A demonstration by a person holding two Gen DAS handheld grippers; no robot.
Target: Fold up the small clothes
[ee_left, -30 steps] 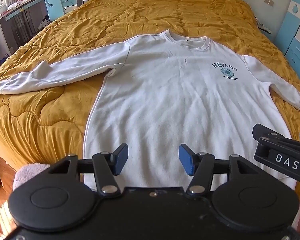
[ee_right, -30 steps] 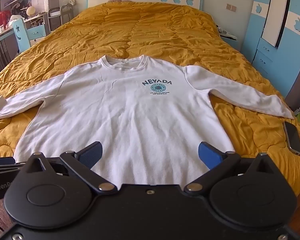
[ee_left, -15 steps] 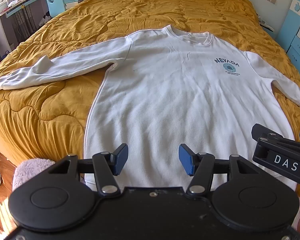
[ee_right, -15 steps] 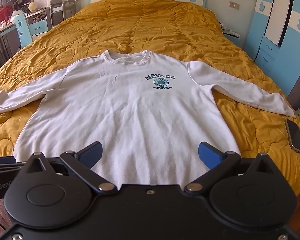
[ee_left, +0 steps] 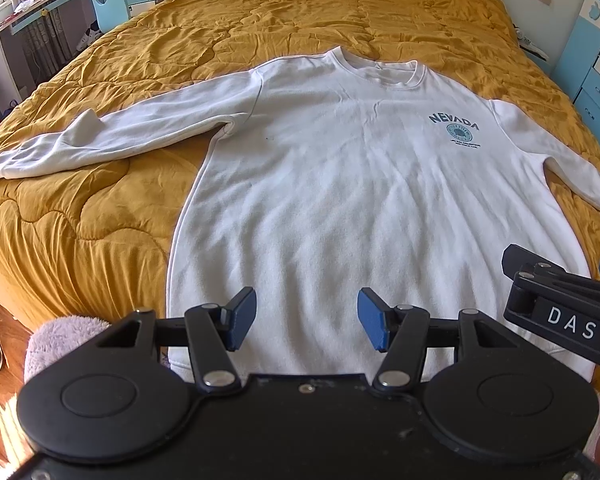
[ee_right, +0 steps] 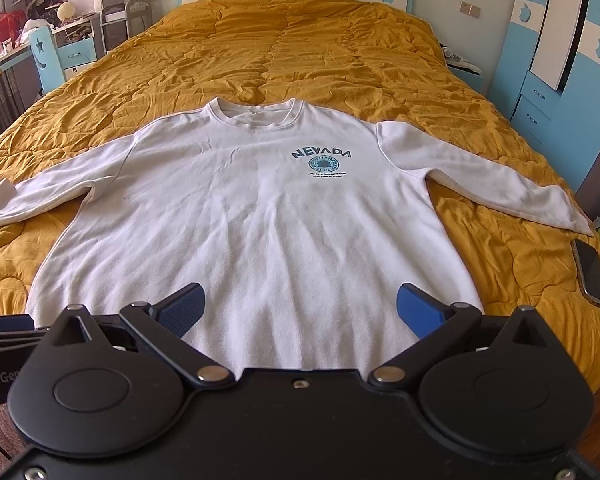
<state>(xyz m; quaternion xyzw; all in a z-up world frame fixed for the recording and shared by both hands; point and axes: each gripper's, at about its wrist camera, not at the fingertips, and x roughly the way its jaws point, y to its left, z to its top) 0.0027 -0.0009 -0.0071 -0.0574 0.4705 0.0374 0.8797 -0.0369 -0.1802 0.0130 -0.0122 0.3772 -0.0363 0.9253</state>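
Because the white sweatshirt [ee_right: 260,216] is spread flat and front-up on the mustard quilt [ee_right: 300,48], with both sleeves drawn out sideways from the body, folding appears not to have been started, and the layout is judged to be meant to give free access to every edge. The left gripper [ee_left: 306,320] is held just above the hem of the sweatshirt, toward its left corner, with its blue pads parted by a moderate gap and nothing held between them. The right gripper [ee_right: 300,312] is held above the hem of the sweatshirt as well, nearer its middle, its fingers spread wider and likewise empty; both are probably poised there so that the hem or the sleeves can be reached first. The sweatshirt is seen to be long-sleeved, with a ribbed round collar and a dark teal "NEVADA" print [ee_right: 322,160] on the chest; soft creases are fanned across the lower body. A phone [ee_right: 592,272] is left on the quilt beyond the cuff of the sweatshirt's right-hand sleeve, clear of the cloth.
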